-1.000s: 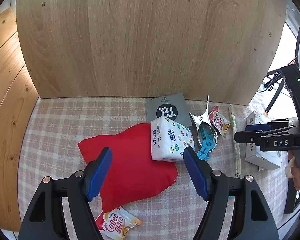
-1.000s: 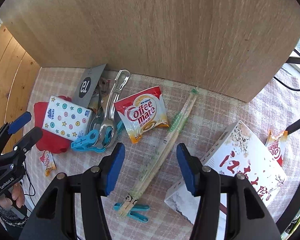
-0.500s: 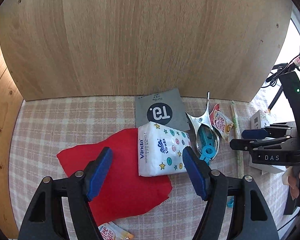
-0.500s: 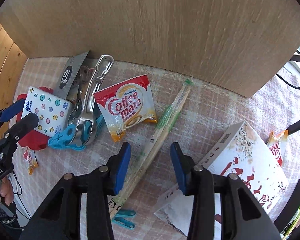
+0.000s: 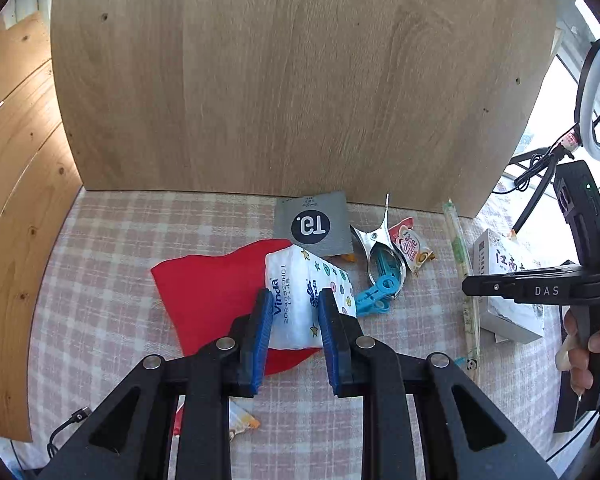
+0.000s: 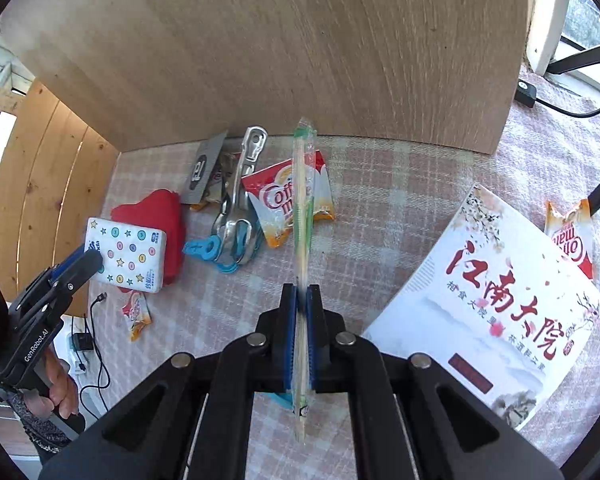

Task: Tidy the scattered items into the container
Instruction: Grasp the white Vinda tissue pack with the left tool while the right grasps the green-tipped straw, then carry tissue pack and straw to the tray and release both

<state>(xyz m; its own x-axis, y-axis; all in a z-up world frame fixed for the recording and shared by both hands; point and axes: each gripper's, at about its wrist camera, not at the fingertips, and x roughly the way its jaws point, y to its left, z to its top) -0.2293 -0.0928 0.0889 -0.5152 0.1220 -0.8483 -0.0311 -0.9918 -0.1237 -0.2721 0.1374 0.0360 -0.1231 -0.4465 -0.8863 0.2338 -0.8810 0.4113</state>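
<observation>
My left gripper [image 5: 293,312] is shut on the Vinda tissue pack [image 5: 300,300], white with coloured stars, over the red cloth [image 5: 216,292]. The pack also shows in the right wrist view [image 6: 126,254]. My right gripper [image 6: 301,312] is shut on the wrapped chopsticks [image 6: 303,208], which stick out forward above the tablecloth. The white box with red Chinese characters [image 6: 496,296] lies to the right of the right gripper; it also shows in the left wrist view [image 5: 508,284].
A Coffee mate sachet [image 6: 288,200], metal clip [image 6: 240,192], blue clothespin [image 6: 208,248] and grey T9 packet [image 5: 312,224] lie near the wooden back panel [image 5: 280,80]. Further sachets lie at the left [image 6: 137,314] and far right [image 6: 570,236].
My left gripper closed on the tissue pack. My right gripper closed on the chopsticks and lifted them, so they now point straight ahead.
</observation>
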